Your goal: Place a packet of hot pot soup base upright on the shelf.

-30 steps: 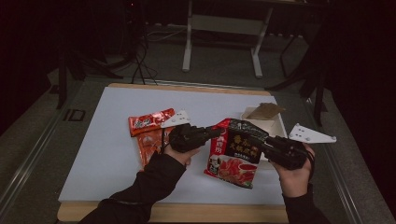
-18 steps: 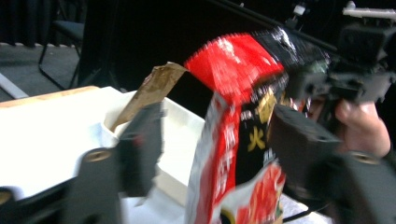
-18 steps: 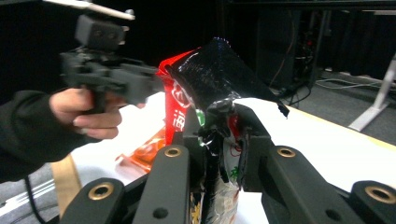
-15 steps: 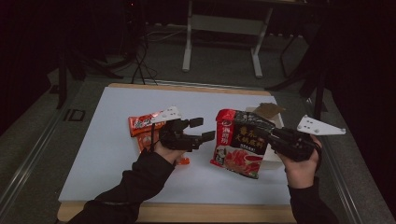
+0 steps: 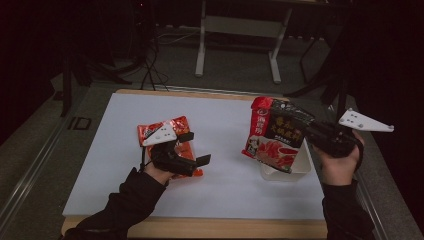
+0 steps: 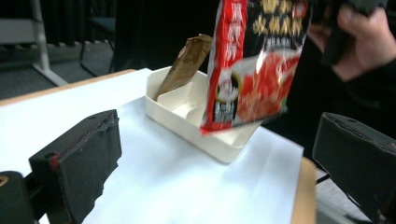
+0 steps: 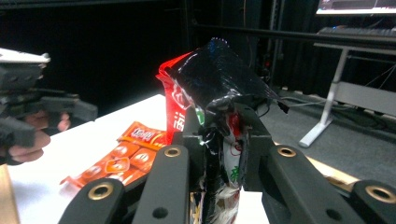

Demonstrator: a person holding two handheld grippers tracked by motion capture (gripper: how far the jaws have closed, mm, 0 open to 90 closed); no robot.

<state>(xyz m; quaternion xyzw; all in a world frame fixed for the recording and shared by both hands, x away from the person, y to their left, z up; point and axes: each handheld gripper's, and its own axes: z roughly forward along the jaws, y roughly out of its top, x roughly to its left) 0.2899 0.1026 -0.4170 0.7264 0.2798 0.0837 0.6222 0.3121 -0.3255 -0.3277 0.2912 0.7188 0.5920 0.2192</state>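
Observation:
A red and black food bag hangs upright above a white tray at the table's right. My right gripper is shut on the bag's right edge; in the right gripper view the crumpled bag is pinched between the jaws of that gripper. My left gripper is at the left over an orange snack packet. Its jaws have just been opening and stand wide apart with nothing between them. The left gripper view looks past its own open gripper at the bag and the tray.
A brown packet leans in the tray's far compartment. The white table top has a wooden front edge. The orange packet lies flat on the white surface. Dark floor, cables and a desk frame lie beyond the table.
The left gripper let go of the bag, opened wide and drew back left over the orange packet. The right gripper carried the bag up and to the right, above the tray.

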